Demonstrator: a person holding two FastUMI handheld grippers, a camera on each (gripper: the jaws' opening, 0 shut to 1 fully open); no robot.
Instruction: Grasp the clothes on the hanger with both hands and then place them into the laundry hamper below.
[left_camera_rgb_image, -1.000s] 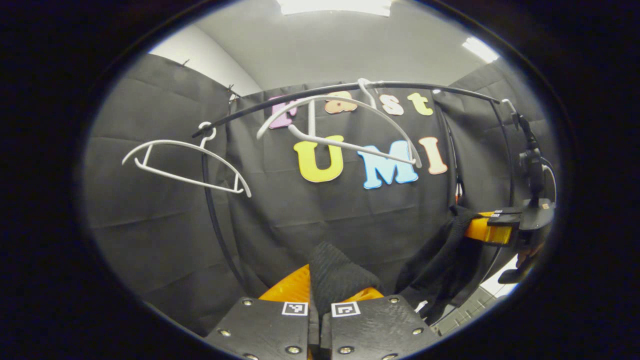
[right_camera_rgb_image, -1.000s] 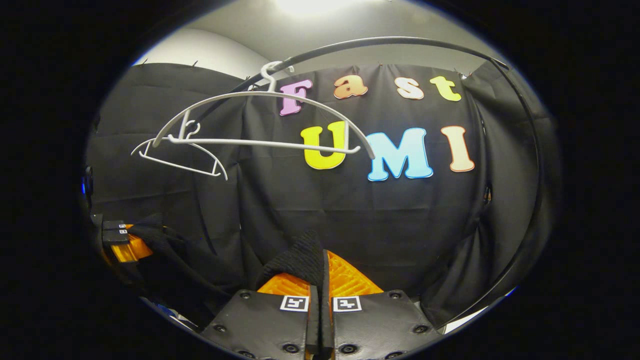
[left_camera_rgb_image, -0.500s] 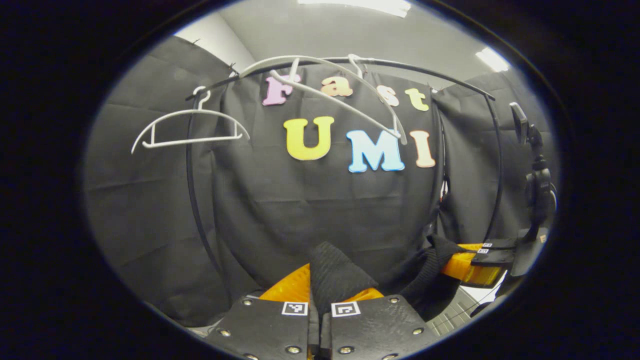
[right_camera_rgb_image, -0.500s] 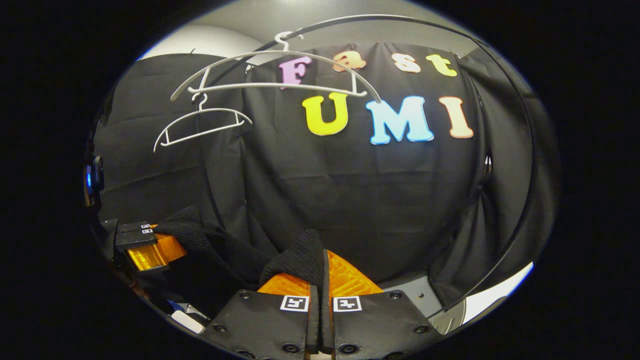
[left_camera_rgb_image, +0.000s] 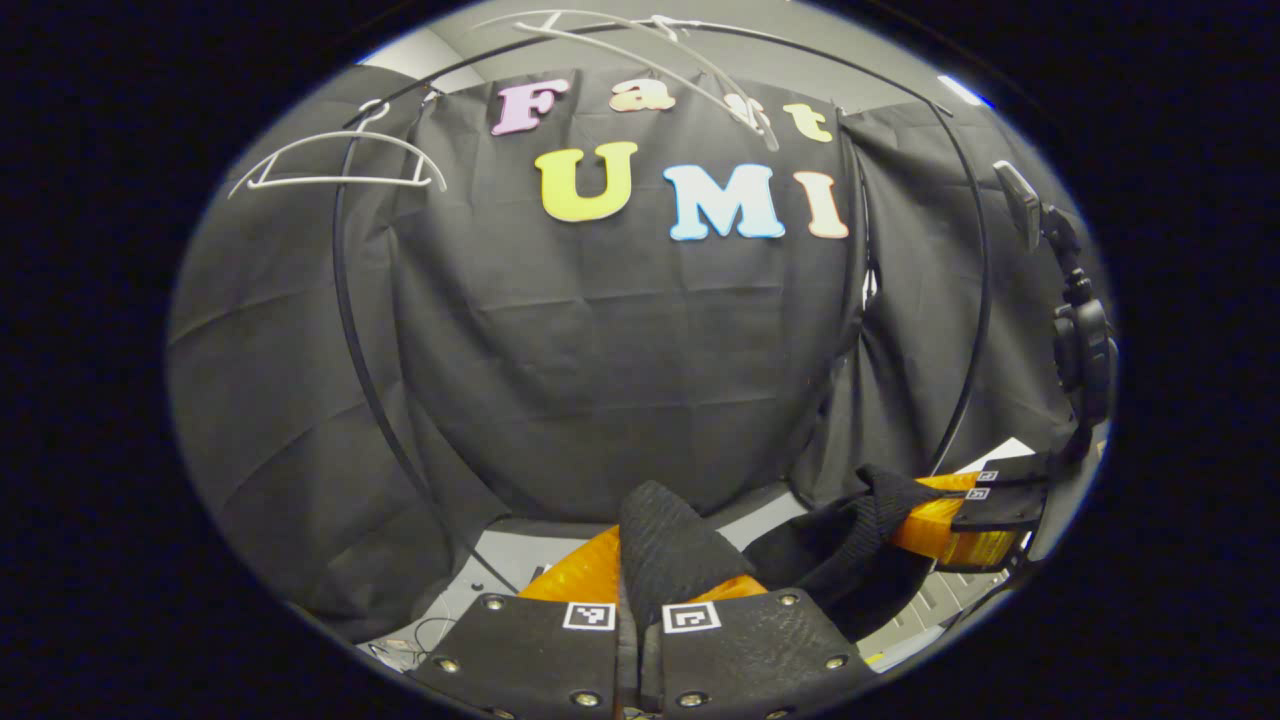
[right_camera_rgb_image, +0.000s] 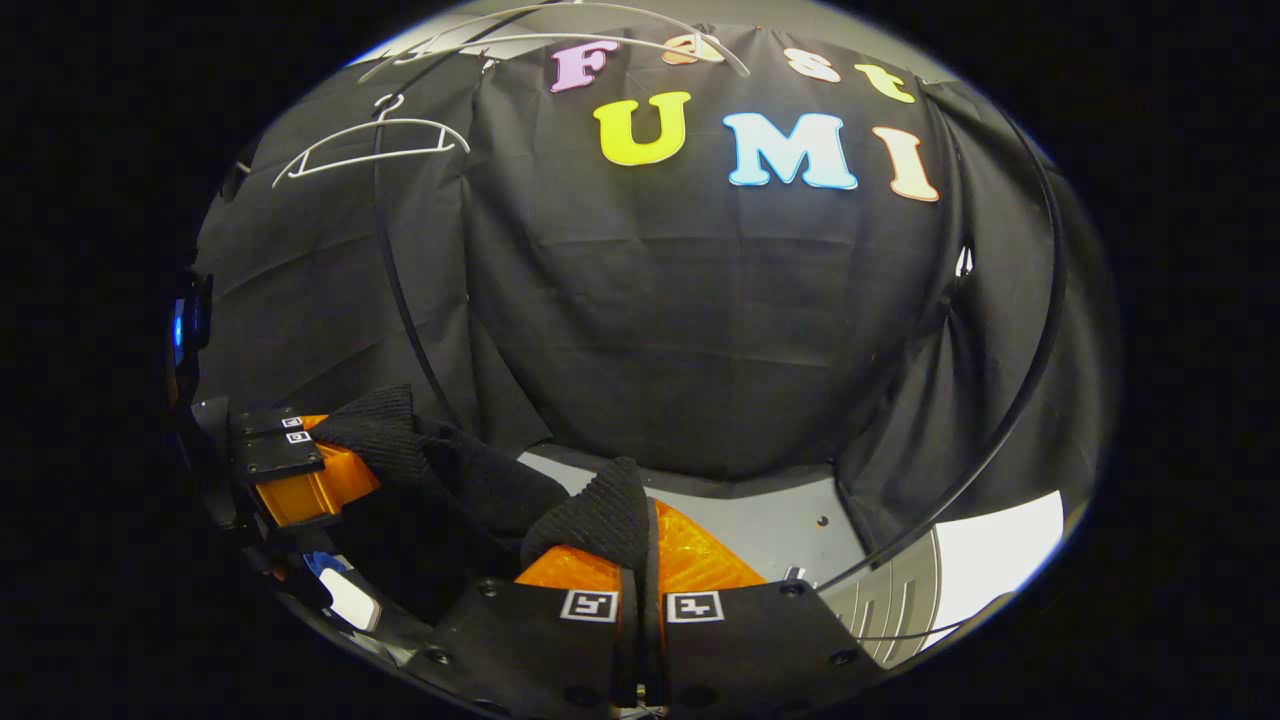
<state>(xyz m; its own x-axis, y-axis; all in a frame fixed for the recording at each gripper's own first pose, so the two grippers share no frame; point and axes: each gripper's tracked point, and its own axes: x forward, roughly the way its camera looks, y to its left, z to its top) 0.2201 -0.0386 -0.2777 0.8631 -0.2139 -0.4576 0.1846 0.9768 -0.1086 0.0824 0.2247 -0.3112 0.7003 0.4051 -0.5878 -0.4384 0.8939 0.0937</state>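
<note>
At the bottom centre of the left gripper view, the left gripper (left_camera_rgb_image: 640, 590) was closed on a fold of the black garment (left_camera_rgb_image: 670, 550), which stretched to the lower right, where the right gripper (left_camera_rgb_image: 975, 505) held its other end. In the right gripper view, the right gripper (right_camera_rgb_image: 640, 570) pinched the garment (right_camera_rgb_image: 595, 520) at bottom centre, with the left gripper (right_camera_rgb_image: 300, 470) at lower left. Two white hangers (left_camera_rgb_image: 335, 165) hung bare on the black rail (left_camera_rgb_image: 350, 330) at the top of the frame.
</note>
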